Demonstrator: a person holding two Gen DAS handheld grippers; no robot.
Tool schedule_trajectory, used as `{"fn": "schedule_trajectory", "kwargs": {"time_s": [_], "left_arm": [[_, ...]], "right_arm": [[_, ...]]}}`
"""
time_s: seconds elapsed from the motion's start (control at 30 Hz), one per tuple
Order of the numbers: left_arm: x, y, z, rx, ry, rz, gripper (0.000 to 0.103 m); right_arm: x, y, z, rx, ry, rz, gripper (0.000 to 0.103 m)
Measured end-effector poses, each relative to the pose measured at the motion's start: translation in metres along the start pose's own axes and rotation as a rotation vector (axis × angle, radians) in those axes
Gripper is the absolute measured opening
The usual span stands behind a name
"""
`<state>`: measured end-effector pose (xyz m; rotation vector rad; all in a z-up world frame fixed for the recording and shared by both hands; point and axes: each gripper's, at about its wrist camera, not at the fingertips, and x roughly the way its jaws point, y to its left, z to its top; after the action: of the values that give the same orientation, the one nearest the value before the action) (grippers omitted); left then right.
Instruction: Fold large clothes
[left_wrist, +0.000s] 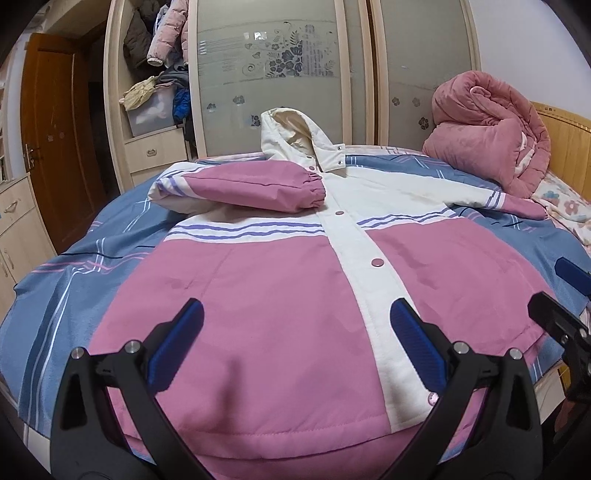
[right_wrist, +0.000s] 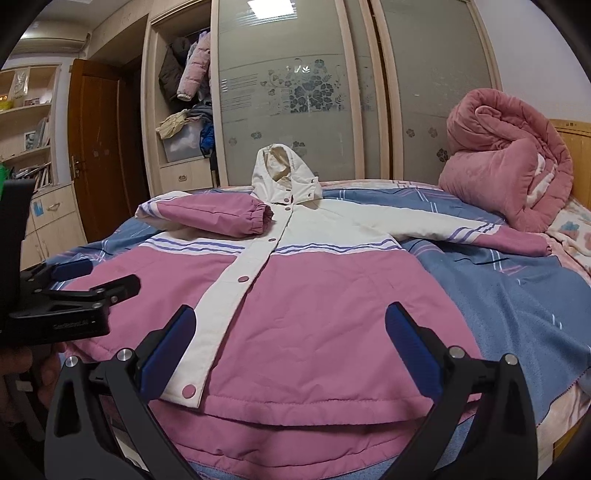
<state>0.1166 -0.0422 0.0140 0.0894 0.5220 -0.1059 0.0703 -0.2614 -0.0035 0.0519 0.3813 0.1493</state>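
Jacket (left_wrist: 295, 288): lying face up on the bed (right_wrist: 517, 314), hood far, hem nearest both grippers, long axis running away from them. One sleeve is lying folded across the chest; the other sleeve (right_wrist: 480, 236) is stretching out rightward, nearer the right gripper (right_wrist: 291, 350). Left gripper (left_wrist: 295, 343) and right are both gaping wide, holding nothing, hovering over the hem. Open blanket is lying to the right.

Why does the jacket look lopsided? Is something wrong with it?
Nothing is broken. The jacket is only half folded: one sleeve is tucked across the chest, while the other sleeve lies stretched out on the bed. Both grippers, left and right, are open.
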Motion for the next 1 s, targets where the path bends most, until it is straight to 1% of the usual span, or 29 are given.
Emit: {"fn": "schedule_trajectory", "kwargs": {"time_s": [0.23,0.37,0.47,0.57,0.6,0.67,0.7,0.77,0.8,0.83,0.87,0.9,0.93,0.97,1.0], "left_arm": [[0.009,-0.002,-0.001,0.013,0.015,0.000,0.101],[0.012,0.002,0.004,0.030,0.026,-0.025,0.101],[0.017,0.004,0.012,0.063,0.029,-0.033,0.101],[0.027,0.006,0.028,0.089,0.069,-0.052,0.101],[0.031,0.007,0.038,0.105,0.074,-0.067,0.101],[0.038,0.002,0.051,0.167,0.065,-0.051,0.101],[0.046,-0.003,0.061,0.231,0.053,-0.021,0.101],[0.064,-0.011,0.075,0.316,0.059,0.003,0.101],[0.081,-0.015,0.084,0.365,0.083,0.019,0.101],[0.093,-0.018,0.090,0.402,0.094,0.045,0.101],[0.111,-0.023,0.097,0.461,0.104,0.084,0.101],[0.125,-0.025,0.102,0.500,0.118,0.103,0.101],[0.142,-0.028,0.107,0.539,0.136,0.122,0.096],[0.153,-0.028,0.110,0.559,0.150,0.133,0.094],[0.171,-0.029,0.116,0.566,0.188,0.133,0.090]], "right_arm": [[-0.004,-0.004,0.001,-0.001,0.002,0.006,0.102],[-0.004,-0.006,0.002,0.014,0.007,0.017,0.102],[-0.004,-0.004,0.004,0.017,0.012,0.029,0.102],[-0.006,-0.001,0.007,0.018,0.014,0.057,0.102],[-0.007,0.001,0.008,0.014,0.015,0.064,0.102],[-0.008,0.002,0.009,0.009,0.018,0.072,0.102],[-0.009,0.002,0.010,0.010,0.019,0.079,0.102],[-0.010,0.001,0.011,0.014,0.019,0.088,0.102],[-0.011,0.000,0.012,0.017,0.020,0.092,0.102],[-0.011,-0.001,0.013,0.020,0.021,0.095,0.102],[-0.011,-0.002,0.014,0.025,0.021,0.098,0.102],[-0.011,-0.003,0.014,0.032,0.022,0.102,0.102],[-0.011,-0.004,0.015,0.037,0.024,0.104,0.102],[-0.010,-0.005,0.016,0.042,0.025,0.105,0.102],[-0.009,-0.007,0.016,0.046,0.026,0.107,0.102]]}}
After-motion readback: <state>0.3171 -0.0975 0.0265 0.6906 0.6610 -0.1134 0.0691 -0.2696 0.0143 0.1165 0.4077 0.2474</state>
